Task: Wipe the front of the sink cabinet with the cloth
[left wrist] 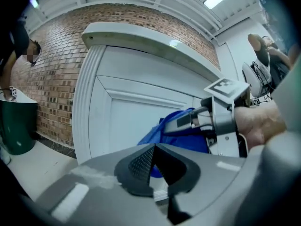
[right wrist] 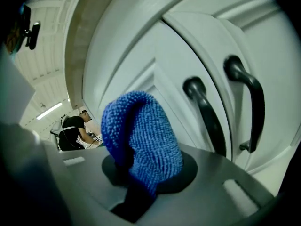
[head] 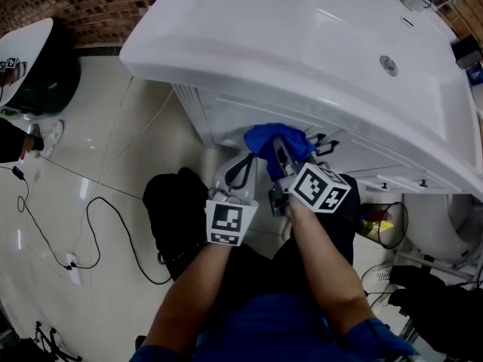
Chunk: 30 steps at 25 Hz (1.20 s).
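The sink cabinet [head: 226, 115] stands against a brick wall [left wrist: 51, 74], under a white sink top [head: 302, 44]. The right gripper [head: 283, 157] has its jaws clamped on the blue cloth [right wrist: 141, 140]; in the right gripper view the cloth bulges up and out from between them. In the head view the cloth is bunched at the gripper's tip and lies against the upper part of the cabinet front, just below the overhang of the sink top. 2 dark handles [right wrist: 204, 112] on the cabinet doors show just to the right of the cloth, apart from it. The left gripper [left wrist: 153, 149] is held beside the right one, on its left and short of the cabinet; its jaws are pressed together with nothing between them, and it does not touch the cloth. On the tiled floor [head: 98, 149] a black bag [head: 177, 210] lies to the left of the person's arms, with a black cable [head: 98, 232] looping past it. A wire wastebasket [head: 381, 225] stands at the right, below the sink top.
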Tool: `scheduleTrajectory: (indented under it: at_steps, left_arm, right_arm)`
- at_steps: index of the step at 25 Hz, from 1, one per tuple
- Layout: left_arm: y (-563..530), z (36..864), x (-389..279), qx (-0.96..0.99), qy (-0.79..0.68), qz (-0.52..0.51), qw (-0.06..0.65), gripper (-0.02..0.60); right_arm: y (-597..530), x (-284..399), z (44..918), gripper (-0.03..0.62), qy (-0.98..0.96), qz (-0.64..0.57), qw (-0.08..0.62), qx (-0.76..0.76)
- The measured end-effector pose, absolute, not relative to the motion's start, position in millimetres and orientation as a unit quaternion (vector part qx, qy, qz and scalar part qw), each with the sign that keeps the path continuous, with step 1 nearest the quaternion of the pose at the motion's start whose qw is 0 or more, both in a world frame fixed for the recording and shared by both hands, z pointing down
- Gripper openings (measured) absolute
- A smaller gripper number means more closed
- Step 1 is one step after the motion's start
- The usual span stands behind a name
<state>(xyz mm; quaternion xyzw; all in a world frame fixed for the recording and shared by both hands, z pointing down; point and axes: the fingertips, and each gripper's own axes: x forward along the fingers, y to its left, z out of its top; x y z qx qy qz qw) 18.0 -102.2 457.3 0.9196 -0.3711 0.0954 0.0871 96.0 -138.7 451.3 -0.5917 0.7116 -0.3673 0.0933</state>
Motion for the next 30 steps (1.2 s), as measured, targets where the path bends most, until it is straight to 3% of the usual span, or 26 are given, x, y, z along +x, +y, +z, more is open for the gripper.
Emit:
scheduleTrajectory:
  at_steps: [21,30]
  left_arm:
    - [-126,484,-10,0.898,-0.4,0.133,0.122,0.002]
    - [-128,482,-15,0.898,-0.4,0.137,0.12,0.002]
  right_arm:
    - [-130,105,683,0.071,0.592,-0.522,-0.075,-0.609]
    - [-119,108,691,0.071,0.593,-0.513,-0.12,-0.609]
